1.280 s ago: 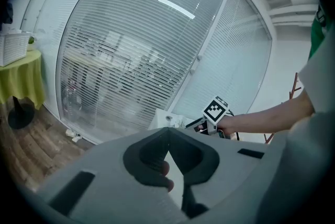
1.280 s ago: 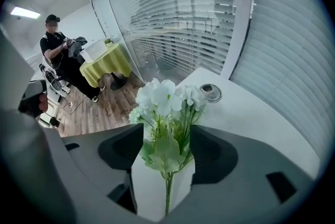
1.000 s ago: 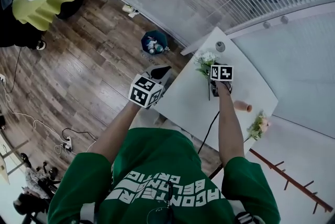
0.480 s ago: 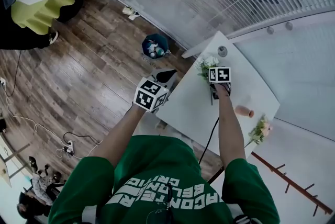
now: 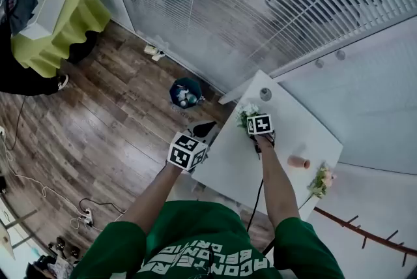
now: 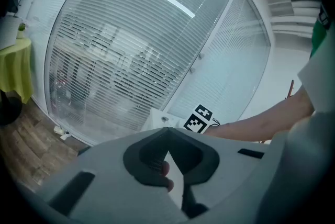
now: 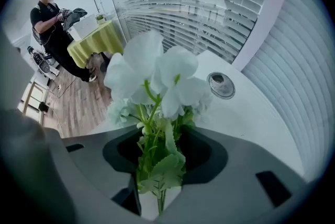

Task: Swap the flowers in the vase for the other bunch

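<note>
Slip risk first: right gripper (image 7: pixel 159 186) points steeply down over the white bunch (image 7: pixel 157 68). Its jaws have just been closing and are now half-narrowed around the stems and lower leaves. Table (image 5: pixel 228 160) shows in the gap beside the stem, so not clamped by my read. If the pads land on leaves instead of stem, the bunch could pull free or twist on the lift.

White bunch lies near the table's far-left edge, heads toward the far corner, close to a round metal disc (image 5: pixel 265 94). A sloppy lift could sweep the disc.

Vase (image 5: pixel 298 161) sits near the right edge, looks tipped on its side, nothing seen in it. It could roll if bumped, and pushing stems into it one-handed would likely shove it along.

Pink bunch (image 5: pixel 319 181) is right at the near-right edge and may overhang, cannot tell. A nudge would drop it to the floor.

Left gripper (image 5: pixel 203 130) hangs off the near-left edge over the floor, jaws a narrow slit apart, empty. It is well apart from the vase, so it gives no steadying there.
</note>
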